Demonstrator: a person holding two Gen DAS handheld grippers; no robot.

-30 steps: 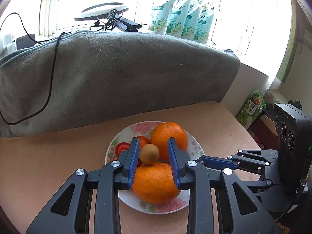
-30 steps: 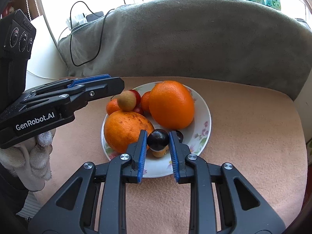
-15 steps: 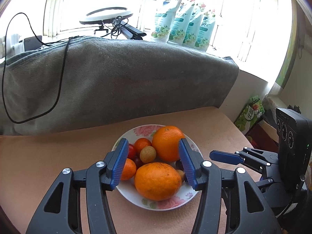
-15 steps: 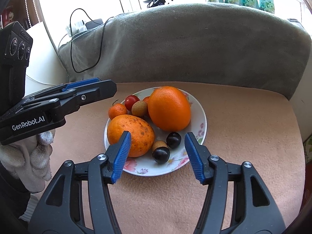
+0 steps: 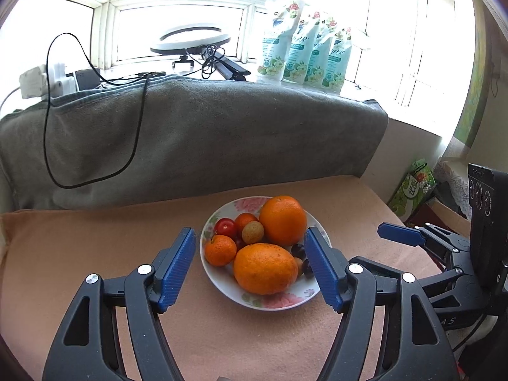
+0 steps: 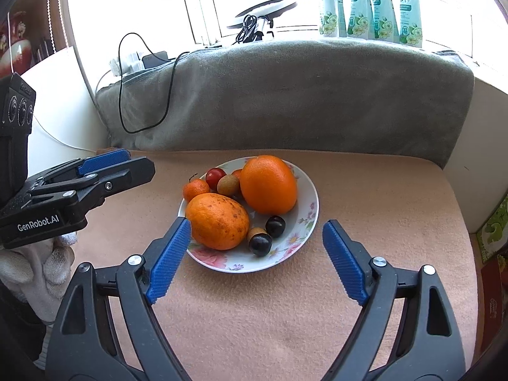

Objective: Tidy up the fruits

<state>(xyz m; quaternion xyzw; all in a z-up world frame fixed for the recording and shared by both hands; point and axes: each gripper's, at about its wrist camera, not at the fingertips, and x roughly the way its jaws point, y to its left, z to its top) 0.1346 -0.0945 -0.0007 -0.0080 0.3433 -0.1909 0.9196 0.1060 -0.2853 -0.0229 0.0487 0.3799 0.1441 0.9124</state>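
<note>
Lying beyond both grippers' opening fingers (image 6: pixel 168 260), fruit plate (image 6: pixel 309 219)

Ahead of the left gripper (image 5: pixel 250 262), its right finger covers part of the plate (image 5: pixel 222 279) rim and most of the dark fruits (image 5: pixel 298 249) behind it. The near orange (image 5: pixel 265 268) hides the lower part of the far orange (image 5: pixel 282 219). In the right view, the small red-orange fruit (image 6: pixel 236 173) beyond the lychee (image 6: pixel 228 184) is mostly hidden. Pouch (image 6: pixel 371 9) tops are cut off; their print is too small to read. The window (image 5: pixel 177 31) glare washes out everything outside.
</note>
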